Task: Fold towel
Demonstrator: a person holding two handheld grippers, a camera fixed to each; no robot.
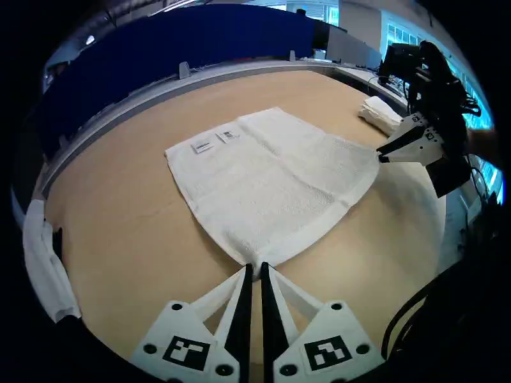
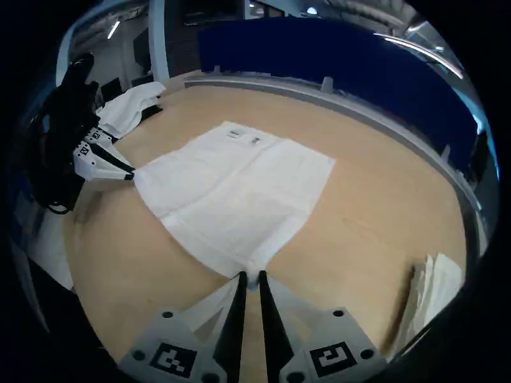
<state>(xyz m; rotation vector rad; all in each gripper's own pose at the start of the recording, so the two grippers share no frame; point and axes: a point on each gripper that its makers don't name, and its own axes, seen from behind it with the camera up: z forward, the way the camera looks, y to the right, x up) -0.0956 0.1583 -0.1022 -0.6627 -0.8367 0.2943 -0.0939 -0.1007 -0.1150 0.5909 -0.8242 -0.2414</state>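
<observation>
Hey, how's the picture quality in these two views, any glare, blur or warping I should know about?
Left gripper view: towel weave is sharp, windows blow out, table edge bows from the fisheye. Right gripper view: towel looks washed out and flatter, the stack at the rim smears.

Labels on the towel are unreadably small.

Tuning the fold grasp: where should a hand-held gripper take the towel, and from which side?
A corner tip. The towel lies flat on the table, so only a hemmed corner pokes out to pinch; come in low from outside, along the tabletop, aimed at the corner. The left hand-held gripper and right hand-held gripper sit that way on neighbouring corners.
</observation>
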